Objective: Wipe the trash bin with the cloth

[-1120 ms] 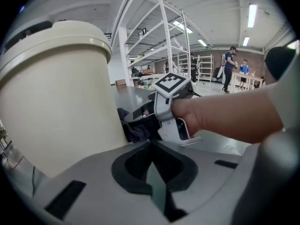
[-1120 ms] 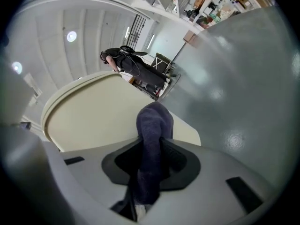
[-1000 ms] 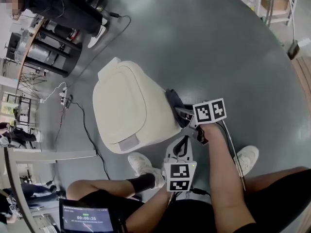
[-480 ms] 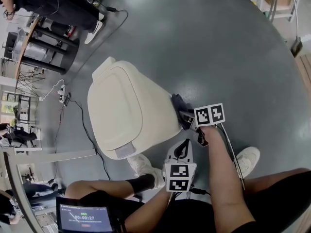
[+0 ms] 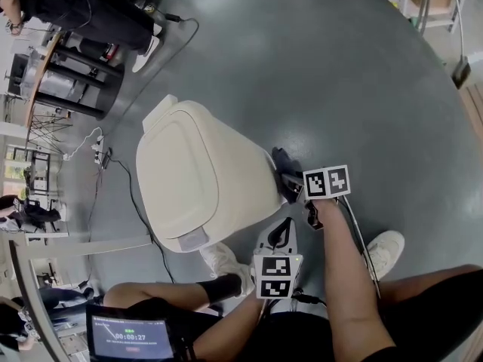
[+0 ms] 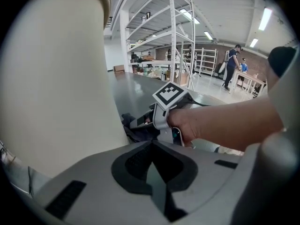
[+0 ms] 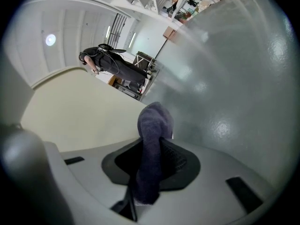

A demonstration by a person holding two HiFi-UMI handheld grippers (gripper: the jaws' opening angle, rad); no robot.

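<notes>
**Wipe under way at the bin's side wall**

Head view: the cream trash bin stands on the floor, lid shut. My right gripper holds the dark cloth against its right wall. My left gripper hangs just beside.

Left gripper view: jaws together, empty.

Right gripper view: jaws clamped on the cloth. Lid and other walls probably remain to be wiped.

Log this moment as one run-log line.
right tool: shut on cloth | cloth: against trash bin side | left tool: shut, empty
</notes>
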